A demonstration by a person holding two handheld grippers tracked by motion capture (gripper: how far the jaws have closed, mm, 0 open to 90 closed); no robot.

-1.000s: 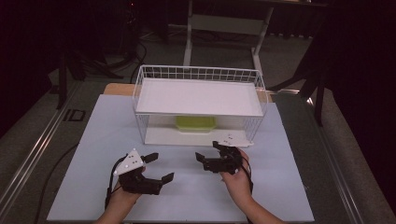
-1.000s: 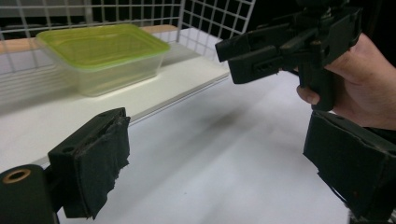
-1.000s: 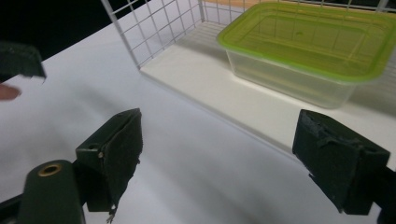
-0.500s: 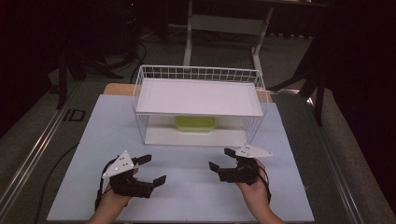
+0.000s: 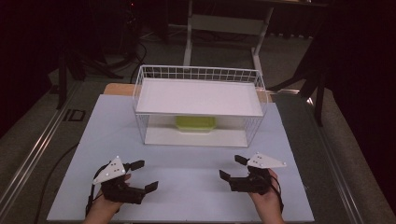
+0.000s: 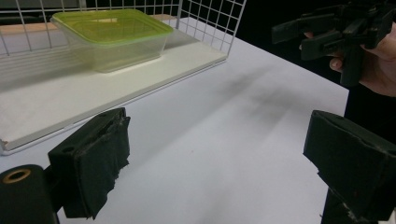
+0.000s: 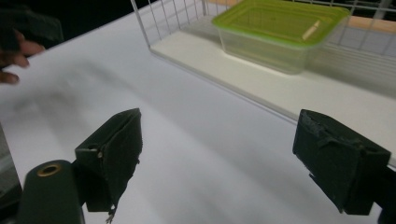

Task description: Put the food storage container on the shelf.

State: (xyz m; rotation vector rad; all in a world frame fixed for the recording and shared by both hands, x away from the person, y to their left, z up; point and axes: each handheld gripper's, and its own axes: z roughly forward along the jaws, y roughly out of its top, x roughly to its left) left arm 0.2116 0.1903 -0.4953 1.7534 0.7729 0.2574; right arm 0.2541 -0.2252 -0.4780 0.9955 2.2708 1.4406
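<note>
Nearest the table's front edge, left gripper [image 5: 140, 176] and right gripper [image 5: 233, 167], both with jaws spread wide and holding nothing, well apart on the pale blue-white table top [image 5: 187, 177]. Farther back, clear plastic tub with a lime-green lid [image 5: 195, 124], on the lower white shelf of the white wire-mesh rack [image 5: 200, 105]. Judged an approach step: next, reaching under the upper shelf to grasp the tub.

**Materials and Finishes**

Basket [image 5: 198, 74]: white-coated wire. Box [image 6: 112, 39]: clear glossy plastic with a green translucent lid [image 7: 280, 18]. Shelf board [image 5: 198, 95]: smooth, matt white. Tabletop [image 5: 187, 163]: matt, pale. Claw pads [image 6: 93, 158]: rough, worn black foam.
</note>
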